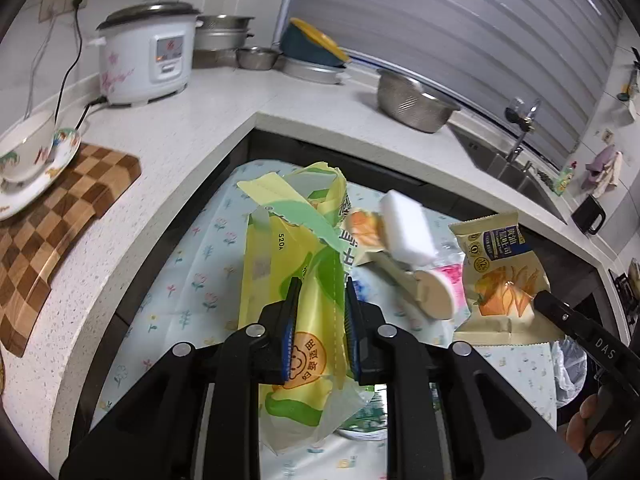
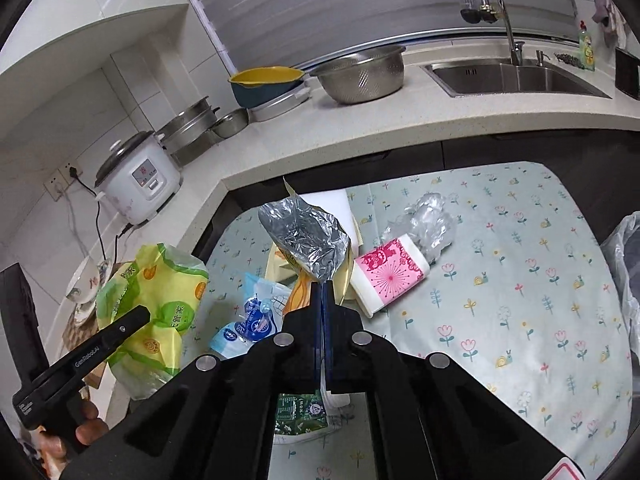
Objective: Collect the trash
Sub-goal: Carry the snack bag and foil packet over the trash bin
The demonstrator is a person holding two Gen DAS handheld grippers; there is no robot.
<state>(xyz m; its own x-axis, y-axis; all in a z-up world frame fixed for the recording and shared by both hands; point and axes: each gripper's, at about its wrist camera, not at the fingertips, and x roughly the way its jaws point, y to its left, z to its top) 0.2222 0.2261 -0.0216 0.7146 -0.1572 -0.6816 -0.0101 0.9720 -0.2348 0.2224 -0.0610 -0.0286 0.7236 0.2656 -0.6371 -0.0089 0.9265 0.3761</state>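
The left gripper [image 1: 322,316] has its jaws drawn narrow and clamped on a yellow-green plastic bag [image 1: 296,280], which hangs crumpled between the pads above the floral tablecloth [image 1: 192,280]. The right gripper [image 2: 323,308] has its jaws pressed fully together on the lower edge of a torn snack wrapper [image 2: 310,236], whose silver foil lining gapes open toward 12 o'clock; the wrapper is clear of the cloth. In the right wrist view, remaining litter lies on the cloth: a pink-patterned tissue pack [image 2: 390,274] at 2 o'clock of the gripper, crumpled clear plastic [image 2: 430,220] touching its far end, and a blue-and-white pouch [image 2: 250,322] at 9 o'clock. A bin liner [image 2: 624,276] shows at the cloth's 3 o'clock edge. A rice cooker [image 1: 146,60] stands on the counter [image 1: 200,120].
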